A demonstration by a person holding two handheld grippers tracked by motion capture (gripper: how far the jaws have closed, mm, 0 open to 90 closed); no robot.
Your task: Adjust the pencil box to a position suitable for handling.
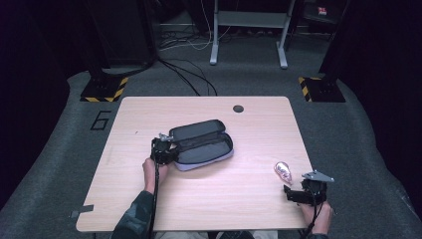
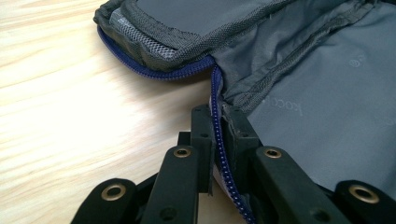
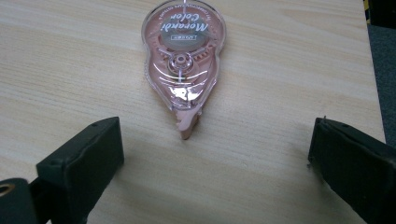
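A grey pencil case [image 1: 201, 144] with a blue zipper lies open in the middle of the wooden table [image 1: 209, 199]. My left gripper [image 1: 163, 149] is at its left end, shut on the case's zippered edge [image 2: 218, 140]; the blue zipper runs up between the jaws. A pink correction-tape dispenser [image 1: 283, 171] lies flat near the table's right edge. My right gripper [image 1: 300, 194] sits just behind it, open, with the dispenser [image 3: 183, 60] lying ahead of the wide-apart jaws, its tip pointing back at me.
A small round dark hole [image 1: 238, 108] marks the table's far side. The table's right edge [image 3: 369, 70] runs close beside the dispenser. Beyond the table are cables on the floor, a white desk frame [image 1: 249, 30] and hazard-striped stand bases [image 1: 104, 89].
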